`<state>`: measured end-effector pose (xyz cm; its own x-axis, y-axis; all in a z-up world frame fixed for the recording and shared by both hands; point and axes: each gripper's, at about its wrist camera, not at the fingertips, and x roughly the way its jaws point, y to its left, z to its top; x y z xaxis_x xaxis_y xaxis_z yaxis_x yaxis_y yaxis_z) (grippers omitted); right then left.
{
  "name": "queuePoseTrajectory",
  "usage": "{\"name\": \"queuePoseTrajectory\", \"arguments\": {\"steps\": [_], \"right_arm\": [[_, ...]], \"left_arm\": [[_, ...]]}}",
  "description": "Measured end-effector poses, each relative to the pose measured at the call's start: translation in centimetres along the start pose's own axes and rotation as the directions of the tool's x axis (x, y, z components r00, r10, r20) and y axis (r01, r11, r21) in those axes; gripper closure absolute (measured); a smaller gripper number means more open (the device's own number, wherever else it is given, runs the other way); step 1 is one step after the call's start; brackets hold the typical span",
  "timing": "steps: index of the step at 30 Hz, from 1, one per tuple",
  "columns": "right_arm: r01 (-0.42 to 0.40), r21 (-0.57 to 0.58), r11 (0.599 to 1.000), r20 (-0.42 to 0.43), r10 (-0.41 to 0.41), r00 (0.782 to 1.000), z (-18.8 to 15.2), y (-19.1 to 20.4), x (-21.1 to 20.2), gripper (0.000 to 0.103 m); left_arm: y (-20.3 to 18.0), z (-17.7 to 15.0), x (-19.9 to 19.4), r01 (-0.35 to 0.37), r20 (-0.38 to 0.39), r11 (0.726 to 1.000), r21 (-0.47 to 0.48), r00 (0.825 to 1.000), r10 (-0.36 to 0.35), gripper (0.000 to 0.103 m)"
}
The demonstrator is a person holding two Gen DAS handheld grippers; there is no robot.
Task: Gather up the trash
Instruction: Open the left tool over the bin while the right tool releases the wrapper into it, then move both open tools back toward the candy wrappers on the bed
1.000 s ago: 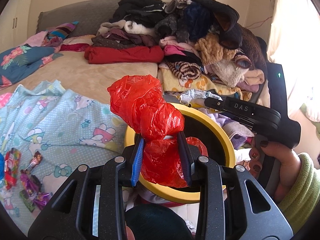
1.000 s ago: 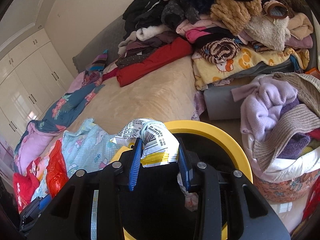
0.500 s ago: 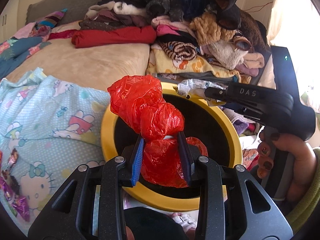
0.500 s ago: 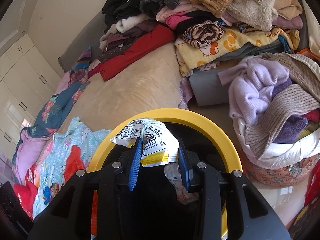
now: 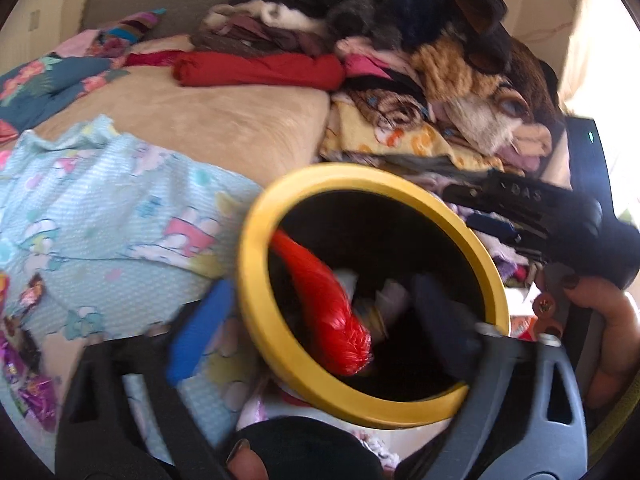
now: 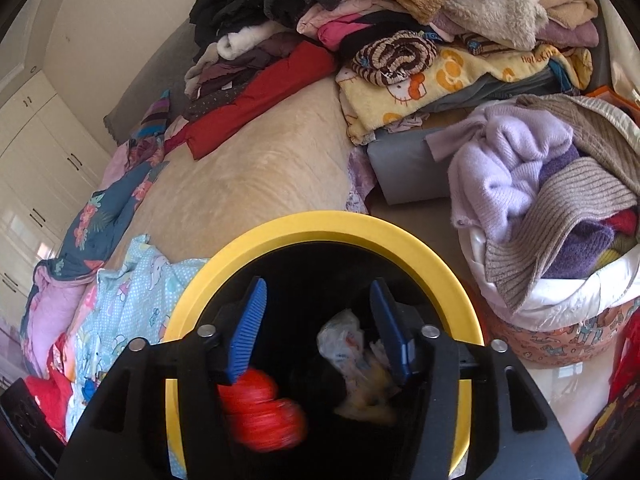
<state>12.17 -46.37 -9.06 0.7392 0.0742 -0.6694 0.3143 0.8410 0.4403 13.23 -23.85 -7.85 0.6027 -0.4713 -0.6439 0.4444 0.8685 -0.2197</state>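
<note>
A black bin with a yellow rim (image 5: pixel 260 312) (image 6: pixel 320 226) stands beside the bed. A crumpled red plastic bag (image 5: pixel 324 308) (image 6: pixel 260 412) is inside the bin, blurred. A white and yellow snack wrapper (image 6: pixel 352 356) is also inside it. My left gripper (image 5: pixel 320 316) is open and empty, its blue finger (image 5: pixel 200 332) outside the rim. My right gripper (image 6: pixel 318 332) is open and empty over the bin mouth; it also shows in the left wrist view (image 5: pixel 532 212).
A beige bed (image 6: pixel 248 184) carries a big pile of clothes (image 6: pixel 400 28) and a light blue cartoon sheet (image 5: pixel 100 216). Candy wrappers (image 5: pixel 24 360) lie on the sheet. A basket of knitwear (image 6: pixel 552 216) stands right of the bin. White wardrobes (image 6: pixel 32 168) line the left.
Both grippers have opened. The red bag has dropped from the left gripper and the snack wrapper from the right gripper, both into the bin.
</note>
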Motion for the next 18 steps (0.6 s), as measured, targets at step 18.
{"name": "queuePoseTrajectory", "arguments": {"steps": [18], "right_arm": [[-0.063, -0.232, 0.971, 0.15, 0.099, 0.984, -1.7, 6.9, -2.7, 0.03]], "left_arm": [[4.4, 1.1, -6.2, -0.117, 0.156, 0.989, -0.093, 0.979, 0.13, 0.011]]}}
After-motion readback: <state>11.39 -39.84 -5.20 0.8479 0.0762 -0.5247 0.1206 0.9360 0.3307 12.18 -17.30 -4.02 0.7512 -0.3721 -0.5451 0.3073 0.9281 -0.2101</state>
